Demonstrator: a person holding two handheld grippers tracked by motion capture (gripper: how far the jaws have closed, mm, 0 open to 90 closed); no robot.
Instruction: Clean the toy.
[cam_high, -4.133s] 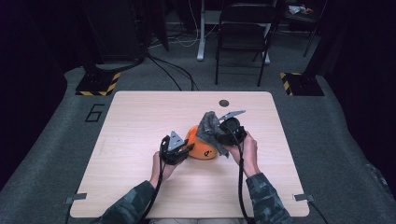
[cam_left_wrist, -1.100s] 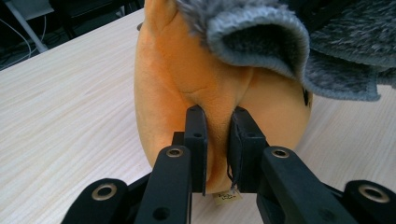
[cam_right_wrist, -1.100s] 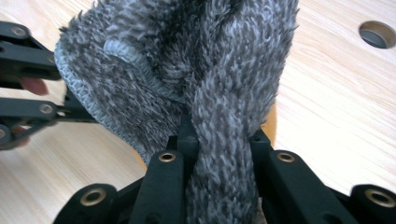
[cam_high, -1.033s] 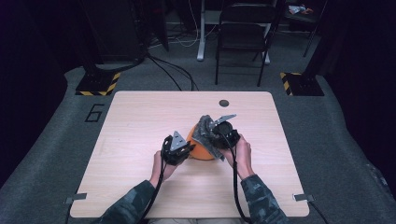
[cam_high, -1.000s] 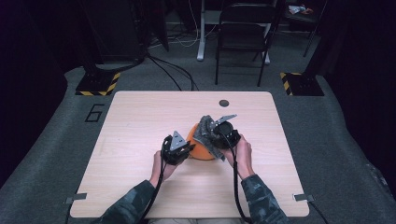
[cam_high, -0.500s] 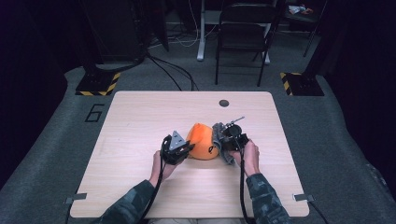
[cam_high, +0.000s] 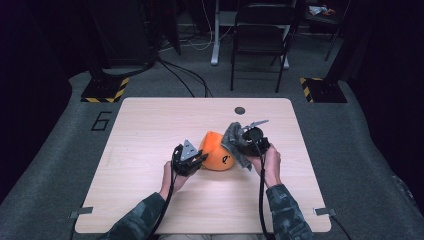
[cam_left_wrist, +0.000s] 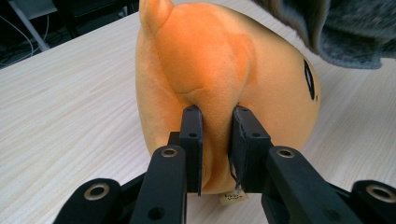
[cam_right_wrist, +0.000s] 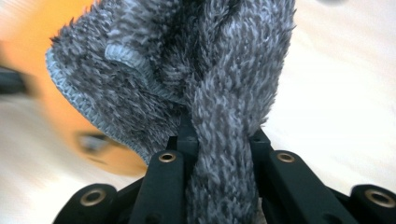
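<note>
A pale wooden counter (cam_high: 150, 150) is seen from above, with a person's two forearms in camouflage sleeves coming in from its near edge at 6 o'clock. An orange plush toy (cam_high: 217, 151) sits a little toward 5 o'clock from the counter's middle.

The left gripper (cam_high: 192, 159) lies at the toy's 8 o'clock side. In the left gripper view its jaws pinch a fold of the toy's orange fabric (cam_left_wrist: 215, 93); they have just been easing slightly apart, yet the fabric is still pressed between them.

The right gripper (cam_high: 241, 145) is at the toy's 3 o'clock side. Its jaws are clamped tight on a fuzzy grey cloth (cam_high: 234, 141), which bunches up between them in the right gripper view (cam_right_wrist: 224, 116) and hangs against the toy's upper right.

A small dark round spot (cam_high: 240, 110) marks the counter near its far edge at 12 o'clock.

Bare wood lies open all around the toy, widest toward 9 o'clock and 10 o'clock. The far edge and the right edge at 3 o'clock are well apart from both grippers.

Beyond the far edge stands a black chair (cam_high: 260, 45) on grey floor.
</note>
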